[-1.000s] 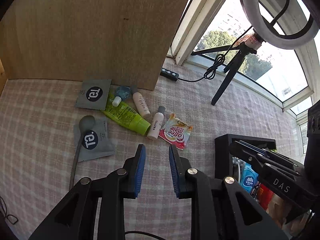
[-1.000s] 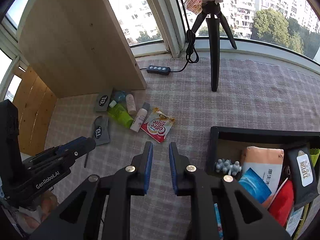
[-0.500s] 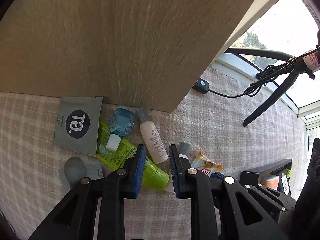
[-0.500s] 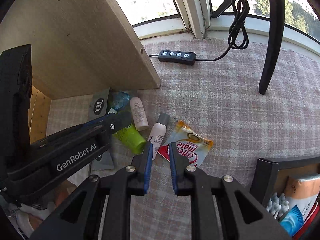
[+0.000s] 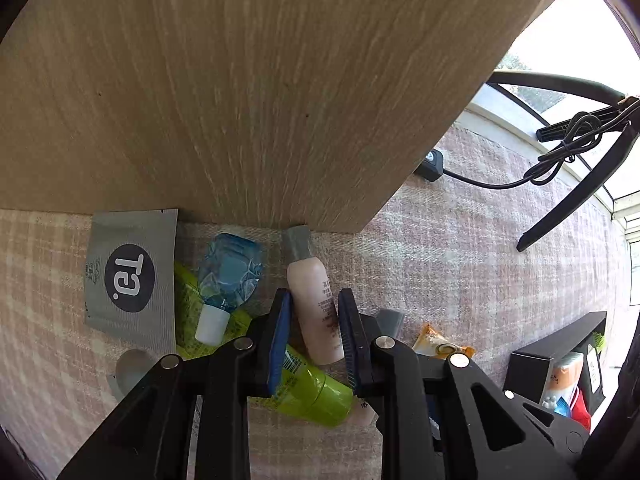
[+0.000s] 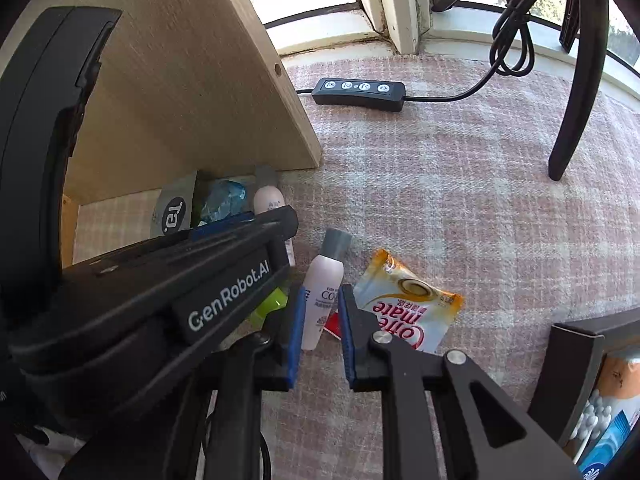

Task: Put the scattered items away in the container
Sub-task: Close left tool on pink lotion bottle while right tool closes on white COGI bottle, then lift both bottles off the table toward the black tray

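Note:
My left gripper (image 5: 313, 300) points down at a heap of toiletries on the checked cloth. A pink bottle with a grey cap (image 5: 306, 276) lies between its blue pads, which stand narrowly apart beside it without a clear squeeze. A green tube (image 5: 316, 392), a small blue bottle (image 5: 228, 272) and a grey sachet (image 5: 128, 272) lie to its left. My right gripper (image 6: 322, 296) straddles the lower end of a white bottle with a grey cap (image 6: 326, 272), small gaps showing at both pads. A Coffee-mate sachet (image 6: 408, 308) lies just right of it. The black container (image 6: 576, 344) is at the lower right.
A wooden board (image 5: 240, 100) stands directly behind the heap. A black tripod leg (image 6: 576, 100) and a cable controller (image 6: 360, 90) rest on the cloth near the window. The container holds several packets. The left gripper's body (image 6: 224, 276) crowds the right wrist view.
Both grippers have dropped and moved forward onto the heap. Each now has a bottle between its pads, where before the gaps were empty. The jaw widths look unchanged.

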The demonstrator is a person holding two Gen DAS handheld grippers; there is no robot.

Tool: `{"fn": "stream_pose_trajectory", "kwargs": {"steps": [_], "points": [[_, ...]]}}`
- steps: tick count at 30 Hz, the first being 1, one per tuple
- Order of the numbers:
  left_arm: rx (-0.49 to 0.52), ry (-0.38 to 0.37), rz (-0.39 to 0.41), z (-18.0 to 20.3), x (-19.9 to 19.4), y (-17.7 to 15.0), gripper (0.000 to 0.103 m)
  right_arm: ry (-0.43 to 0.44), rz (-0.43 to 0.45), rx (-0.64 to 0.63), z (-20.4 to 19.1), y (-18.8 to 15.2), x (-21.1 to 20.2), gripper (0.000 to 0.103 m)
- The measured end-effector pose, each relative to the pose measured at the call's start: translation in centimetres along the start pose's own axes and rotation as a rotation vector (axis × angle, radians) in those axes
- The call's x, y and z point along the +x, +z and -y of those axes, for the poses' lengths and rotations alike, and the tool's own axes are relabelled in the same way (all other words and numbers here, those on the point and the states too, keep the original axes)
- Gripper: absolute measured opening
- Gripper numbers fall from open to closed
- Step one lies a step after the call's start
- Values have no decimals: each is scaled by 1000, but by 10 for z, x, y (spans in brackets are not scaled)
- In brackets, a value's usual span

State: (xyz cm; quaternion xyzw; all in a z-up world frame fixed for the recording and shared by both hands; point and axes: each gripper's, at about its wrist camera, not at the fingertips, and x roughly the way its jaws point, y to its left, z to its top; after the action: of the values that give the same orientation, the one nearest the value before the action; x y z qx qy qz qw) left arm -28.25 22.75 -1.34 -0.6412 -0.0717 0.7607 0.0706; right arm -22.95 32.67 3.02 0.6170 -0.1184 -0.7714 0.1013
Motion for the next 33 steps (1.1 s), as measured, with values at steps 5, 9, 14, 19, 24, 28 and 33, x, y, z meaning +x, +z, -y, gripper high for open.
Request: {"fn": "stream_pose_trajectory", "kwargs": {"steps": [5, 9, 14, 19, 24, 28, 33], "points": [[14, 0, 2, 0, 1, 0, 22, -23, -3, -6, -5, 0, 5, 18], [15, -6, 7, -3, 1, 0, 20, -2, -12, -4, -9, 1, 10, 19], [39, -7, 13, -4, 1, -3, 19, 6, -35, -9, -11, 1, 20, 20], [64, -6, 31, -5, -1, -11, 19, -4, -40, -29, -14, -5, 19, 20], [44, -7, 35, -7, -4, -21, 18, 16, -48, -12, -4, -17, 14, 19], [46, 10, 44, -8, -10, -31, 18, 19, -30, 1, 6, -26, 1, 19], [48, 21, 68, -7, -28, -49, 18, 3, 3, 4, 21, -28, -17, 19]]}}
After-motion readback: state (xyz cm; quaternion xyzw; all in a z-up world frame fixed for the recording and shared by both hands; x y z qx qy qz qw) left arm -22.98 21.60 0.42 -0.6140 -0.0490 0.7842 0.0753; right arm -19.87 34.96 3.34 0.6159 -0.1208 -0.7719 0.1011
